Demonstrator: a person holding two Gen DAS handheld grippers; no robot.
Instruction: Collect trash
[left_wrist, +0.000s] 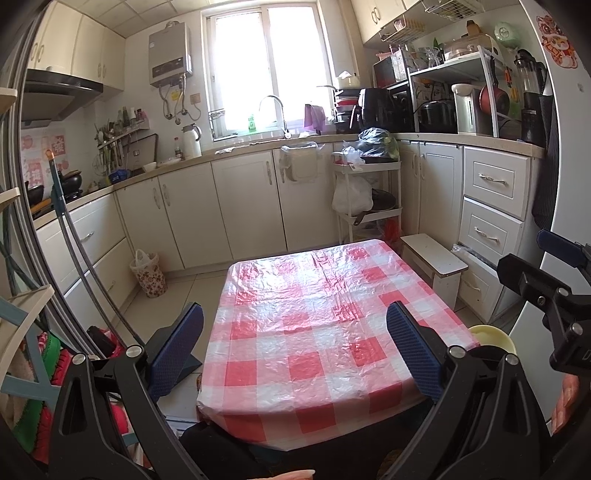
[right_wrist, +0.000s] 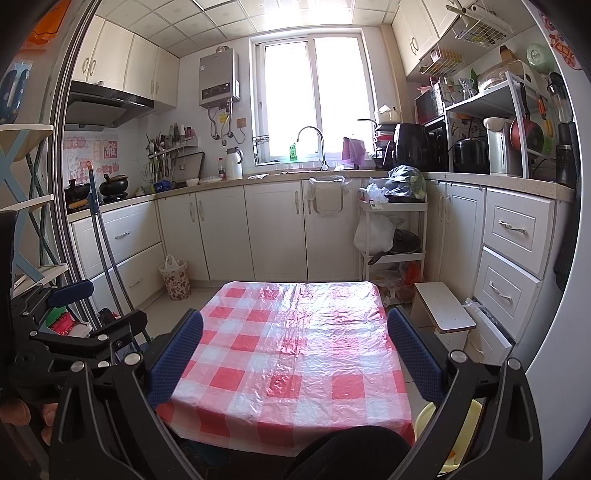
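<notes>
1. Both tools were held low at the near edge of the table (left_wrist: 314, 332); the left gripper (left_wrist: 295, 350) had its blue pads spread wide with nothing between them, and the right gripper (right_wrist: 295, 354) was equally spread and empty. The two sat close side by side, so a sideways swing of either could have knocked them together
2. No trash showed on the checked plastic cloth (right_wrist: 288, 350) in either view, so the task's thing could not be placed there. A grab aimed at a shiny wrinkle would likely have pinched the thin film and dragged or torn it
3. A yellow basin (left_wrist: 493, 338) sat just beside the table's right near corner, partly hidden by the right tool; lowering that arm blindly risked striking it
4. The white stool (right_wrist: 443, 310) stood near the table's far right corner, and a long-handled tool (left_wrist: 59, 199) leaned at the left; both narrowed the way forward
5. The floral bin (right_wrist: 175, 277) with a bag liner stood well apart against the far cabinets, the likely drop point. Carrying light scraps that far in a loose pinch could have let them slip
</notes>
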